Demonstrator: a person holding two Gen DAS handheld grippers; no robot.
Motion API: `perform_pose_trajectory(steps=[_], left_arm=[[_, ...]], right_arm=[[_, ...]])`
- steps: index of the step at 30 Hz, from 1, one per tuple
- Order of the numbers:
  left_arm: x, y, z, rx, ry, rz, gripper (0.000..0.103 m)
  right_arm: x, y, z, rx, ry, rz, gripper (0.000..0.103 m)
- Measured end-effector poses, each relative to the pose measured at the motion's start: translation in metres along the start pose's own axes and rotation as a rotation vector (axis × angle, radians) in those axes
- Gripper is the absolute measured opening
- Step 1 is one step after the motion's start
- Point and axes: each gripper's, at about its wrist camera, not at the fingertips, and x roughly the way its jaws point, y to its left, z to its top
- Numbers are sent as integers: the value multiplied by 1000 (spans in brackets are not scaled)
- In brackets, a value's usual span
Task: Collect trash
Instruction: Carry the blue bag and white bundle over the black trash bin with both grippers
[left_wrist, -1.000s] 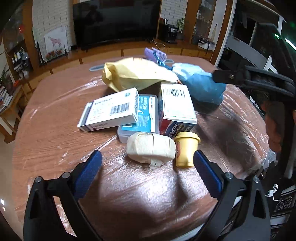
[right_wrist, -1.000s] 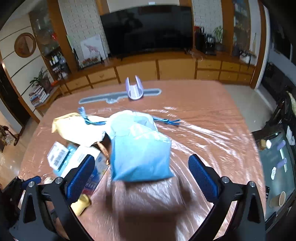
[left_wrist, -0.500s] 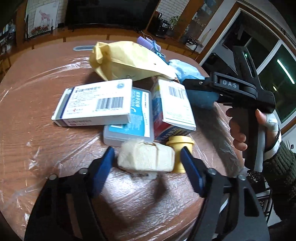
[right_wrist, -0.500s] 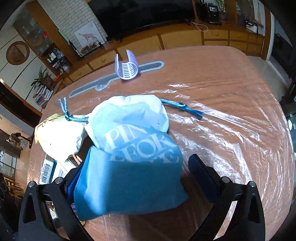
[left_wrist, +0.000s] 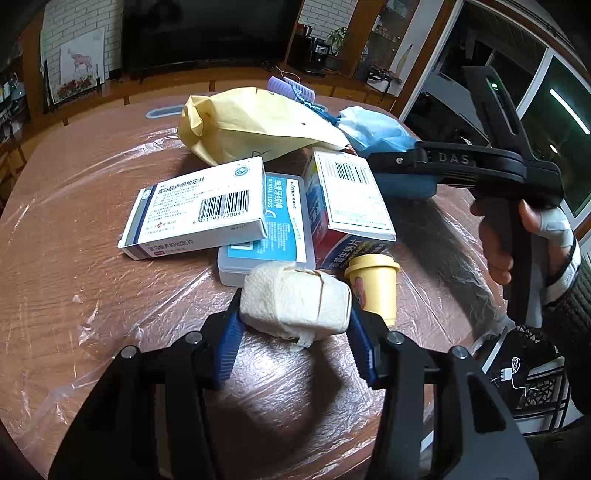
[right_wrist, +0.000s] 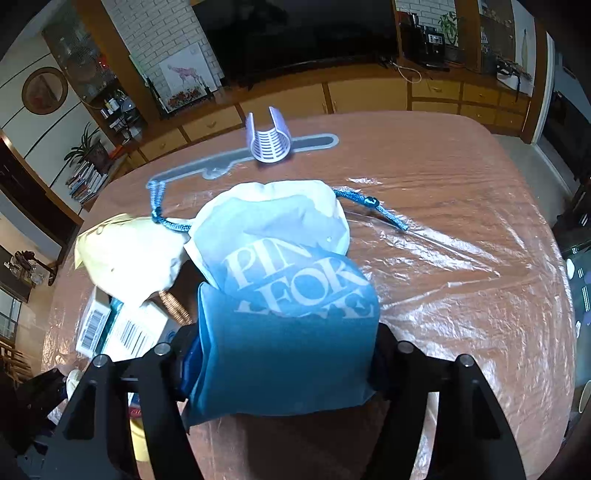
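A crumpled white paper wad (left_wrist: 295, 299) lies at the near edge of the pile. My left gripper (left_wrist: 295, 332) has its jaws closing, and both blue pads (left_wrist: 229, 343) touch the wad's sides. A blue drawstring bag (right_wrist: 288, 332) with white lettering fills the right wrist view. My right gripper (right_wrist: 284, 365) is closing too, and the bag bulges between its fingers, which hide behind the cloth. In the left wrist view a hand (left_wrist: 517, 240) holds the right gripper (left_wrist: 406, 173) against that bag (left_wrist: 373, 129).
A yellow paper bag (left_wrist: 258, 122), a white medicine box (left_wrist: 199, 210), a dental floss box (left_wrist: 273, 221), another box (left_wrist: 347, 199) and a small yellow cup (left_wrist: 373, 284) crowd the film-covered table (right_wrist: 461, 258). A purple ribbed clip (right_wrist: 267, 142) stands farther back.
The left jaws have come in from wide apart onto the paper wad. The right gripper has sunk over the blue bag and its jaws have narrowed around it.
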Motion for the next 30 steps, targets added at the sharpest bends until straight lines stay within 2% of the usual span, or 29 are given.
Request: perform_pose_trajectory(steps=[8, 14, 30], left_arm=[[-13, 3, -5, 0, -11, 6, 52], [-26, 8, -10, -6, -26, 5, 52], [-55, 28, -24, 6, -34, 13, 52]], right_arm=[[-34, 8, -14, -8, -57, 2, 66], [-52, 12, -31, 29, -63, 15, 66], [-100, 57, -87, 48, -87, 13, 66]])
